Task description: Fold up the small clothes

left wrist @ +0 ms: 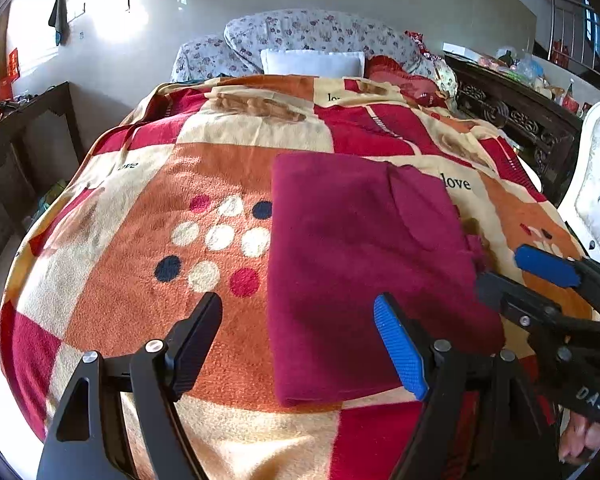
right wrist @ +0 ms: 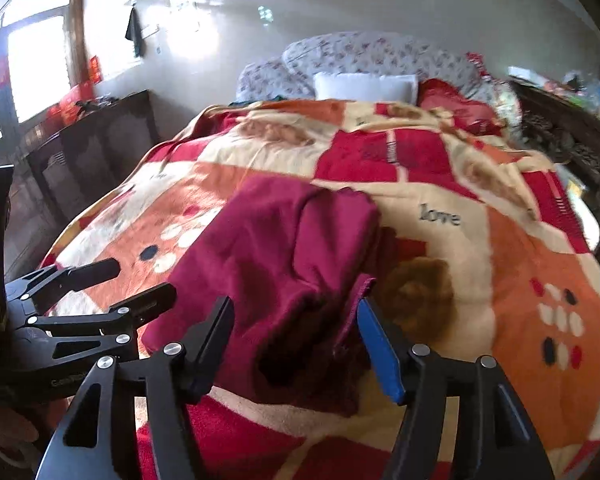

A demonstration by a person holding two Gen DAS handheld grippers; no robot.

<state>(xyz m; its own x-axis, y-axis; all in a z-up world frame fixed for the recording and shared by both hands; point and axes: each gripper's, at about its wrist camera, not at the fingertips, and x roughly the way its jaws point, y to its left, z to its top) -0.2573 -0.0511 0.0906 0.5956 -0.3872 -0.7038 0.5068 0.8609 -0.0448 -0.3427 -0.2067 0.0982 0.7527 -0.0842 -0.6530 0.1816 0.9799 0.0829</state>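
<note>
A dark red garment (left wrist: 364, 264) lies folded into a rough rectangle on the bed, spread over a patchwork blanket (left wrist: 140, 288) of red, orange and cream squares printed with dots and the word "love". In the left wrist view the fold looks flat and tidy, with a second layer turned over along its 2 o'clock corner. From the right wrist view the same garment (right wrist: 268, 264) looks looser, with a hemmed edge standing up at its near 4 o'clock side and a dark fold beneath it.

The left gripper (left wrist: 300, 344) hangs above the near edge of the garment with its jaws wide apart and nothing between them; its blue pad sits over the cloth and its black finger over the orange square at 8 o'clock. The right gripper (right wrist: 296, 340) also has its jaws apart, the cloth's near edge lying between them without either pad pressing on it, though the raised hem stands just beside the blue pad. In the left view the right gripper (left wrist: 540, 280) shows at 3 o'clock, off the garment's side.

At 12 o'clock, at the head of the bed, a white pillow (left wrist: 312, 62) rests against flowered bedding (left wrist: 312, 30). Dark carved furniture (left wrist: 520, 116) runs along 2 o'clock.
</note>
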